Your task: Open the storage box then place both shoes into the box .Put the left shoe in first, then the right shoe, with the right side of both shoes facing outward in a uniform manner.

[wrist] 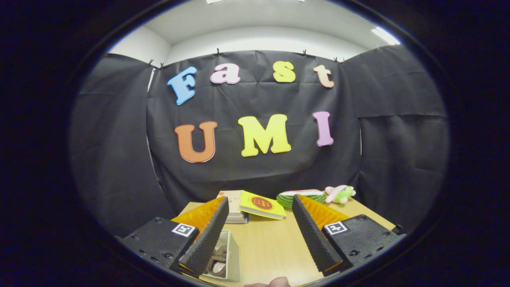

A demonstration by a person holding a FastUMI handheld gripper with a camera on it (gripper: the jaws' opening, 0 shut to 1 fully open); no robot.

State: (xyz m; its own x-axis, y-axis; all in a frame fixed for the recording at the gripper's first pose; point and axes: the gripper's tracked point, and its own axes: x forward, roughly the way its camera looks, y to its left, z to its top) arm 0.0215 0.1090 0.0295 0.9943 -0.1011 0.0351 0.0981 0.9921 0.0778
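My gripper [259,207] is held above the wooden table [271,247], its fingers spread wide apart with nothing between them. Down beside the left finger [209,235] stands the pale storage box [227,255], partly hidden by that finger. Something brownish lies inside it, possibly a shoe, too covered to tell. A fingertip of a person [277,282] pokes in at the near edge of the table, between the fingers.
Beyond the fingers, at the table's far edge, lies a stack of books [235,211] with a yellow book [261,204] leaning on it. A watermelon-slice plush [301,196] and a small pink and green plush toy [340,193] sit to the right.
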